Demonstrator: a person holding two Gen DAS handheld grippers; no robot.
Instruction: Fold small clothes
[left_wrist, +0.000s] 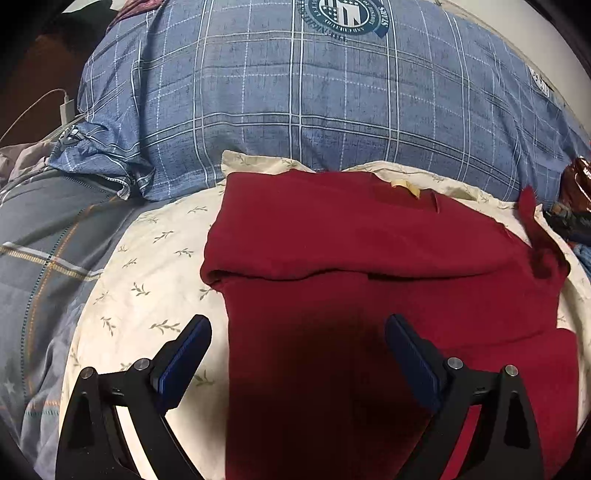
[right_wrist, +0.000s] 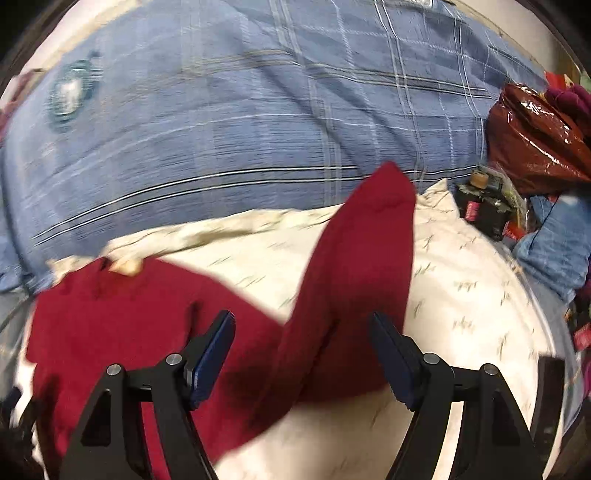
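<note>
A dark red garment lies on a cream pillow with a leaf print, its upper part folded over, a pale label showing near the collar. My left gripper hovers over the garment's near part, jaws wide open, nothing between them. In the blurred right wrist view the same red garment lies at the left, and one of its sleeves stretches away across the pillow. My right gripper stands open above the base of that sleeve, its pads apart from the cloth.
A blue plaid duvet rises behind the pillow. A white charger with cable lies at the far left. A shiny dark red bag, a small dark box and blue cloth crowd the right side.
</note>
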